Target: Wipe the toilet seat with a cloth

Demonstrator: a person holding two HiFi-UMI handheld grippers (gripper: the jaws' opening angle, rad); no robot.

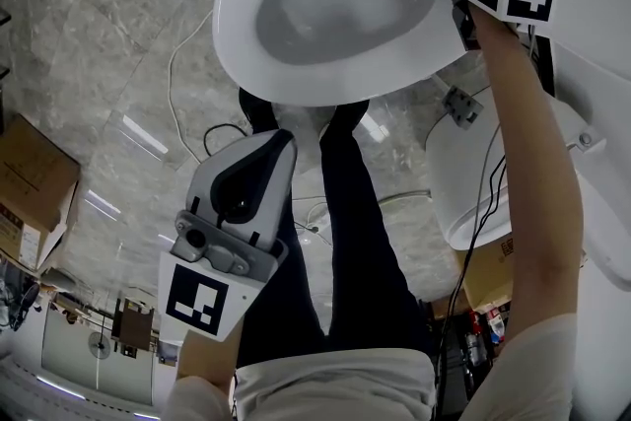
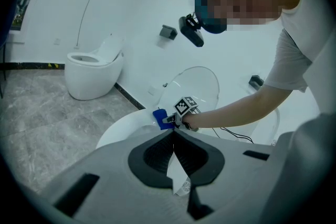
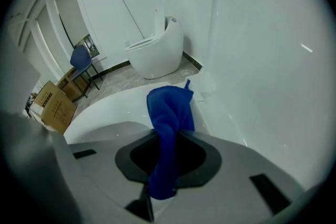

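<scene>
One cloth (image 3: 169, 113), deep blue and soft-napped, is bunched into a thick fold. The right tongs (image 3: 167, 136) are clamped on it. A loose tail hangs back behind the jaws, and the crumpled end sticks out just ahead of the tips, over the rear rim of the white toilet seat (image 3: 105, 107). Whether it presses on the seat cannot be told. The left tongs (image 2: 173, 139) are closed tip to tip on nothing, well back from the bowl. There are two tongs and two toilets: this one, and a second toilet (image 2: 93, 72) far ahead of the left tongs by the wall.
</scene>
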